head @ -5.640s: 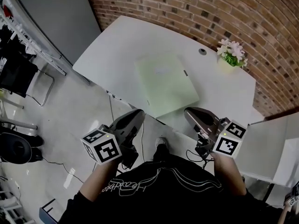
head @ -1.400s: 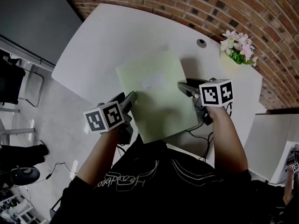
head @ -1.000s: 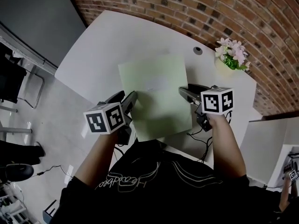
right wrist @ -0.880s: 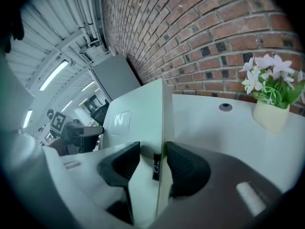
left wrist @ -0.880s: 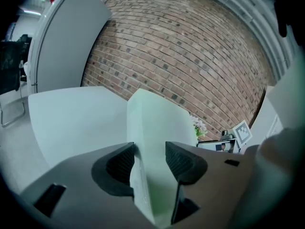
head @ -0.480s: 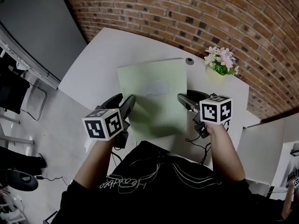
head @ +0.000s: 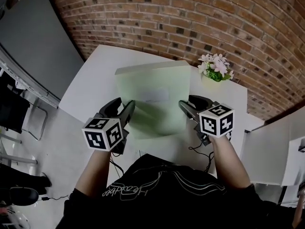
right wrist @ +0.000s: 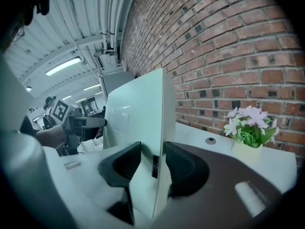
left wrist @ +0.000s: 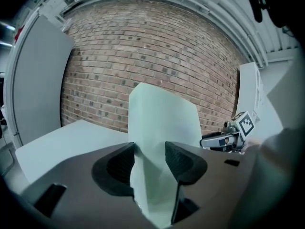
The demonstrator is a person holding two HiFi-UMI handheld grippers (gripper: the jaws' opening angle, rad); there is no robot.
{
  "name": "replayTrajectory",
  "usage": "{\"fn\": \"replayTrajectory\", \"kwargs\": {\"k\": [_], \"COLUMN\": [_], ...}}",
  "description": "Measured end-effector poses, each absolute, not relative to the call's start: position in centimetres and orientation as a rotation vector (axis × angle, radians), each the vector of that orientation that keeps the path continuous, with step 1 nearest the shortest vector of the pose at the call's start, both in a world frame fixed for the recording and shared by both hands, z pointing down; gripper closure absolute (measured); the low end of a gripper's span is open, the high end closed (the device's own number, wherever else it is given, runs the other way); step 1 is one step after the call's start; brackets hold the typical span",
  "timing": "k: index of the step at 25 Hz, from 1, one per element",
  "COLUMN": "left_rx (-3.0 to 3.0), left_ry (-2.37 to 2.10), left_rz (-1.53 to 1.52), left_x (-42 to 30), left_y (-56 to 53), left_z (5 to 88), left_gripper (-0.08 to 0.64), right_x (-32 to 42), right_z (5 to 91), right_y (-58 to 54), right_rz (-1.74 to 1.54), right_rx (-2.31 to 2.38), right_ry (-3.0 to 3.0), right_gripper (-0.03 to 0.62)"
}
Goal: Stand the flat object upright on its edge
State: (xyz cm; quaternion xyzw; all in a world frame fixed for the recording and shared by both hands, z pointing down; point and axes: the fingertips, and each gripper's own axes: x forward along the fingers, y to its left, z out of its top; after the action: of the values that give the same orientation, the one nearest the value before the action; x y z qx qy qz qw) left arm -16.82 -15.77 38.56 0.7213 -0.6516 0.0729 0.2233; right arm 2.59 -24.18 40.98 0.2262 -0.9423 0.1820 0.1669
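The pale green flat object (head: 152, 99) stood steeply tilted over the white counter (head: 93, 80), its top edge toward the brick wall (head: 167, 13) and a pale label on the face turned to the person. The left gripper (head: 123, 107) had its jaws pinching the object's left edge. The right gripper (head: 188, 103) had just been closing its jaws, and they clamped the thick right edge. A small pot of pink flowers (head: 214, 67) sat on the counter just beside the object's upper right corner
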Motion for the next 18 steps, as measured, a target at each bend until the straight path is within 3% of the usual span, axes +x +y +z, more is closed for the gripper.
{"fn": "replayTrajectory", "kwargs": {"k": [18], "left_rx": [2.371], "left_ry": [-1.805], "left_rz": [0.324], "left_x": [-17.0], "left_y": [-19.0], "left_z": [36.6], "left_gripper": [0.353], "right_x": [2.5], "right_z": [40.6], "right_y": [-26.5], "right_rz": [0.237], "right_rx": [0.822], "right_ry": [-2.691], "right_gripper": [0.44]}}
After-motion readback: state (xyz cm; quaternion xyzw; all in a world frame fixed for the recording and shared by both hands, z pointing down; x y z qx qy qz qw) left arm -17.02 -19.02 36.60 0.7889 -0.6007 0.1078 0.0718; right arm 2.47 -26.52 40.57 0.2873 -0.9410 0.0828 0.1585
